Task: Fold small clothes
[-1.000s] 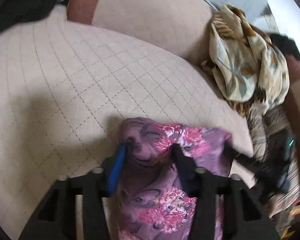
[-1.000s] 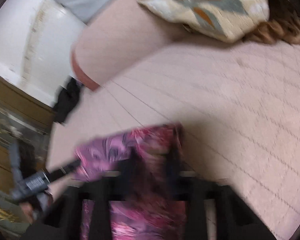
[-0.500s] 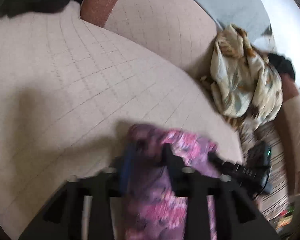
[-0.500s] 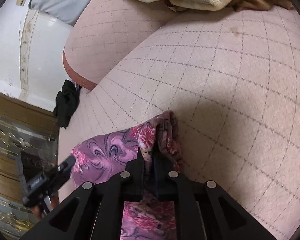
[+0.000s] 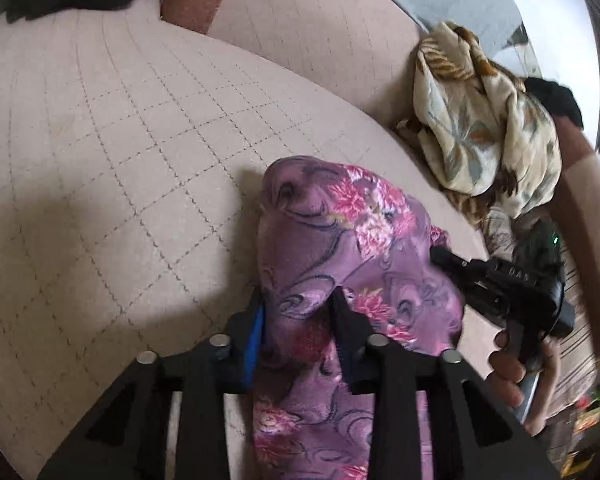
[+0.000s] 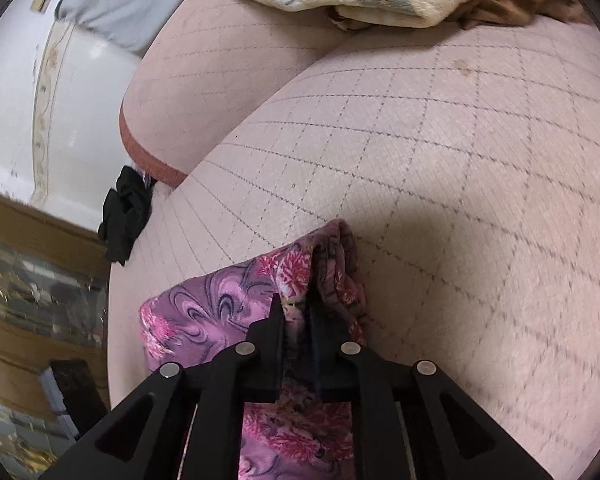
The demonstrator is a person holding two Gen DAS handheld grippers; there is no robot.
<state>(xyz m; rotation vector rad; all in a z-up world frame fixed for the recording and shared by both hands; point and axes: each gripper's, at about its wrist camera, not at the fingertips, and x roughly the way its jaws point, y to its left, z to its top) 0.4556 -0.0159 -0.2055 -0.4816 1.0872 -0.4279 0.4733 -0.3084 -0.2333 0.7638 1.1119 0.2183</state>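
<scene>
Beige quilted sofa (image 5: 148, 128) fills both views, with a floral blanket (image 5: 480, 128) at upper right of the left view. We see the purple cloth (image 5: 340, 240) lying on the seat at lower centre. Our left gripper (image 5: 296, 312) is closing its jaws on a fold; our right gripper (image 6: 296, 320) jaws are opening, cloth between them.

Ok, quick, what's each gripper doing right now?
Left gripper: closing on the purple floral garment, fabric bunched between its jaws.
Right gripper: jaws easing open, a fold of the same garment between them.
</scene>
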